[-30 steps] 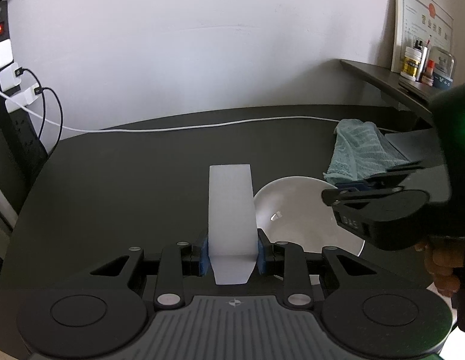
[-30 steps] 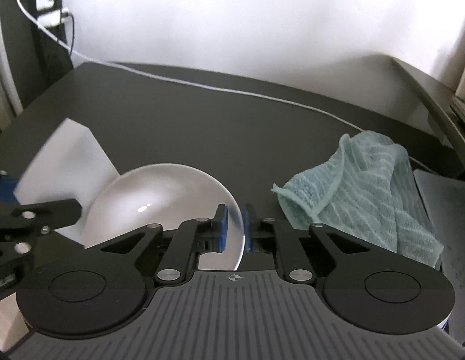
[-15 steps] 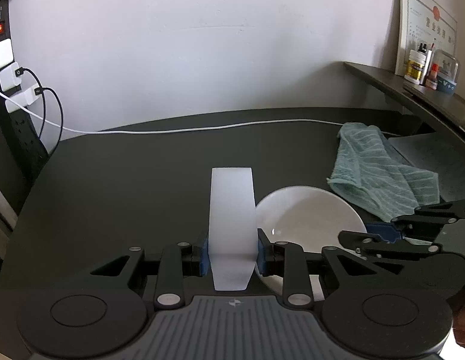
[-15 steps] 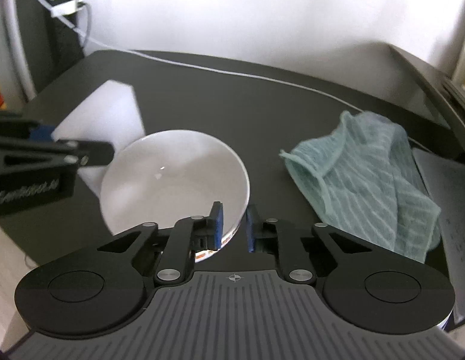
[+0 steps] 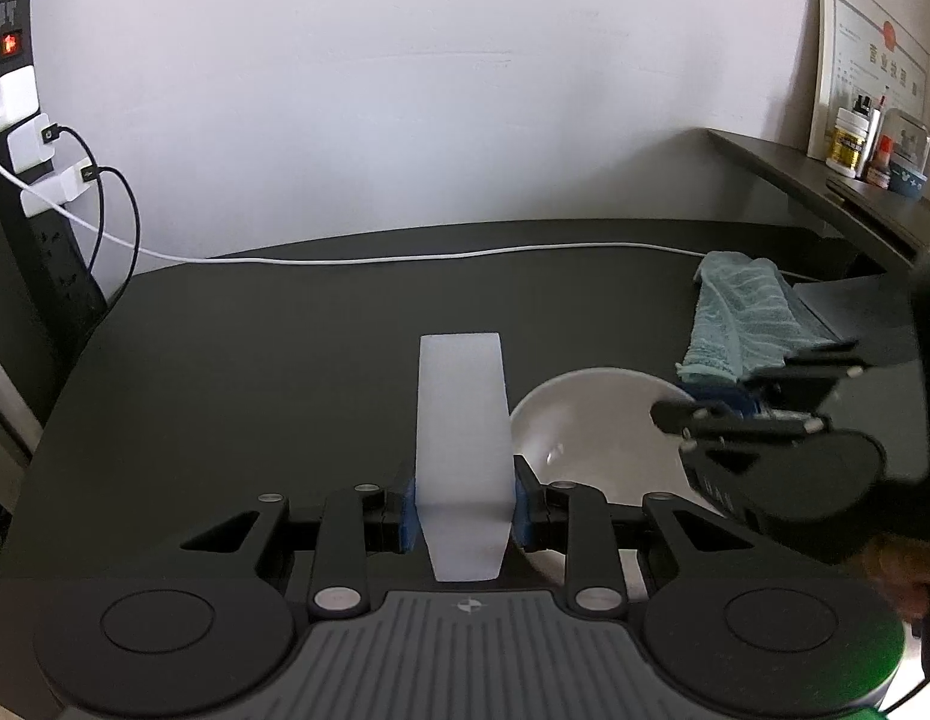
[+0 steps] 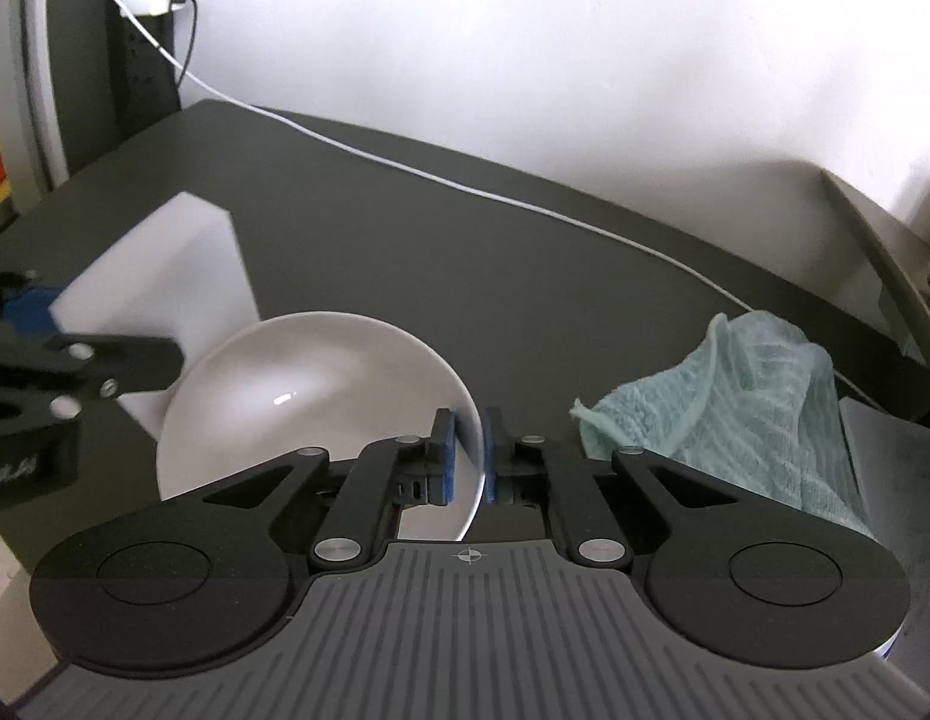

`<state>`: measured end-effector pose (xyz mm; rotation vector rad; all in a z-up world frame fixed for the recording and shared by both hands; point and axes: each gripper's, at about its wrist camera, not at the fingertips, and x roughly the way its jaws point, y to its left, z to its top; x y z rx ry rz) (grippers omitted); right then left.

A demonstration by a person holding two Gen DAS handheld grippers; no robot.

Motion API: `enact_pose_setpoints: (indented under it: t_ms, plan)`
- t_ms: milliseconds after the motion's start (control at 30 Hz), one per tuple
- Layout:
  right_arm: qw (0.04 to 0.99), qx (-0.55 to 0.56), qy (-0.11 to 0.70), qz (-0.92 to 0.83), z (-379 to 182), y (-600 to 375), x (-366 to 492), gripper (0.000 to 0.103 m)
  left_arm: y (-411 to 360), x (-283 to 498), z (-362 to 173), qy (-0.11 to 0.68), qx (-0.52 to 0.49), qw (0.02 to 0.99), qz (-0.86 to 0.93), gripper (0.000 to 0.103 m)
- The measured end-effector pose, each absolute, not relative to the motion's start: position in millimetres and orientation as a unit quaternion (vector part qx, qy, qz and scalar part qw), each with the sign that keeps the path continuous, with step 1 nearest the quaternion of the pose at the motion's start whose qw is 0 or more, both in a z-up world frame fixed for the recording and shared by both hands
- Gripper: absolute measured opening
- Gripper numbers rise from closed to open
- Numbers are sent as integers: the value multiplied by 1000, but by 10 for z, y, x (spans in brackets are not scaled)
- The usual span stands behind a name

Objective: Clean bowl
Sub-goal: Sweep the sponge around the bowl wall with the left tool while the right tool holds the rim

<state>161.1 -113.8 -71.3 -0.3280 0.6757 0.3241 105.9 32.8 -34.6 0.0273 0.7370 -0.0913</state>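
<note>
A white block sponge [image 5: 462, 438] stands upright between the blue pads of my left gripper [image 5: 463, 507], which is shut on it. Just right of it is the white bowl [image 5: 591, 432], held by its rim. My right gripper [image 6: 470, 453] is shut on the bowl's [image 6: 321, 396] right rim, one pad inside and one outside. From the right wrist view the sponge [image 6: 159, 294] sits at the bowl's left edge, with the left gripper's fingers [image 6: 111, 369] in front of it. In the left wrist view the right gripper [image 5: 726, 405] covers the bowl's right side.
A light green cloth [image 6: 747, 414] lies crumpled on the dark table [image 5: 285, 348] right of the bowl. A white cable [image 5: 405, 257] runs along the table's far edge to a power strip [image 5: 27, 168]. A shelf [image 5: 825, 180] with small bottles is at the far right.
The right gripper has carried the bowl up and back toward the sponge; in the left wrist view it rose from the lower right to cover the bowl's right side. The sponge stays gripped.
</note>
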Motion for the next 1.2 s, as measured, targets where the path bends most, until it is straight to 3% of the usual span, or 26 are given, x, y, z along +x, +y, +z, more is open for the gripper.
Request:
enact_pose_setpoints:
  t_ms: [100,333,367,500,600,1100,1200]
  plan:
    - [924,-130,328,150,-647,-1237,1483,27,320,1057,-350,359,16,932,-45,28]
    - [918,-62,364,145,-673,-1446,1310,29,293,1055,-354,357,15,933,-43,28]
    - [918,-60,366,144,-681,-1445,1319,29,286,1046,-355,357,16,933,-43,28]
    - [922,-55,362,126,-758,-1382,1390,12,297,961,-353,357,16,933,-49,28]
    - [928,-62,348,119,-791,-1344,1418,7,313,868,-352,359,18,932,-52,27]
    - [923,-121,333,150,-767,-1345,1421,6,325,1085,-347,367,8,928,-59,27]
    - [922,-122,334,149,-740,-1347,1448,12,289,1094,-353,366,12,929,-59,28]
